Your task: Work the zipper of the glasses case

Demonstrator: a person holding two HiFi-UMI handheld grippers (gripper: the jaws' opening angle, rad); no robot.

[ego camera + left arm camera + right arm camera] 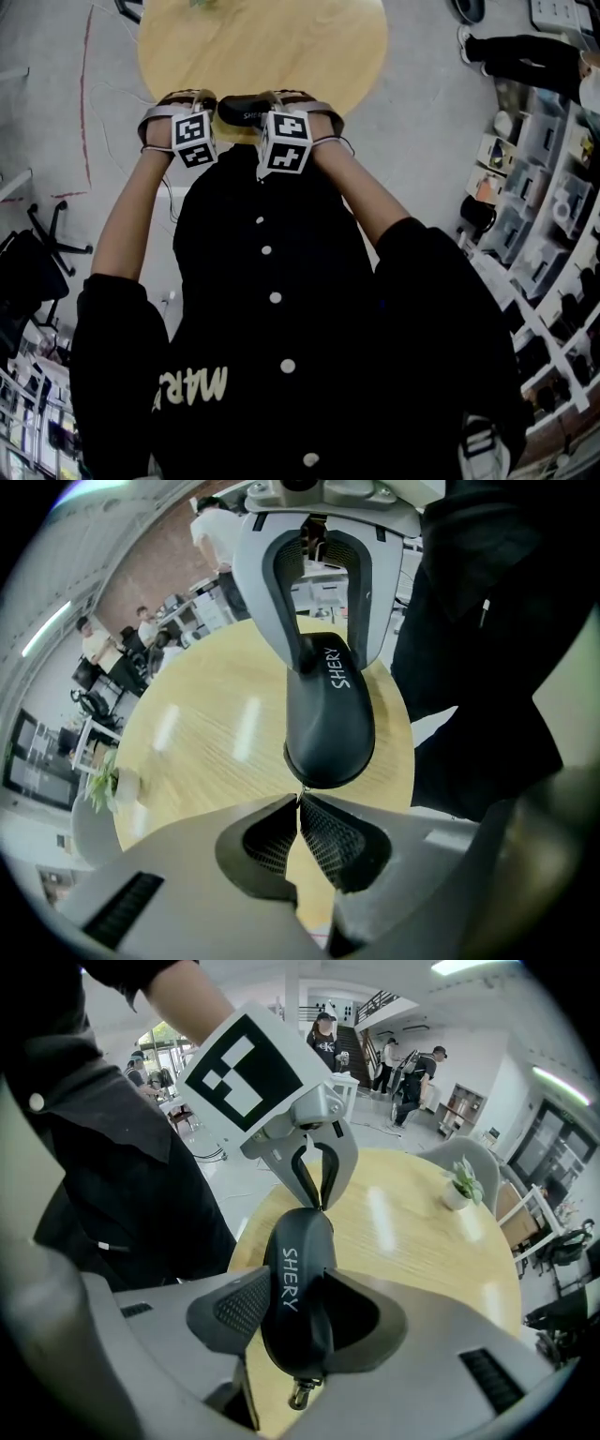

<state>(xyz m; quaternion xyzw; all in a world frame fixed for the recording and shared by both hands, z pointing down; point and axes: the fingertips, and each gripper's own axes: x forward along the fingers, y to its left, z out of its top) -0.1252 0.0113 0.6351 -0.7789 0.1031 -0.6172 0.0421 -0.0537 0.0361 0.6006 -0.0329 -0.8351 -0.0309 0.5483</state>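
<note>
A black glasses case [242, 110] printed SHERY hangs in the air over the near rim of the round wooden table [319, 47], held between both grippers. My right gripper [300, 1321] is shut across the body of the case [298, 1288], pads pressing both of its sides; a small metal ring [300, 1395] dangles from the case's near end. My left gripper [300, 801] is shut, its tips pinching the thin zipper pull [301, 792] at the rounded end of the case [330, 719]. In the right gripper view the left gripper [317, 1199] meets the case's far end.
A small potted plant [461, 1185] stands on the far side of the table. An office chair [52, 239] is on the floor at the left, shelving [534, 206] at the right. Several people [412, 1072] stand in the background.
</note>
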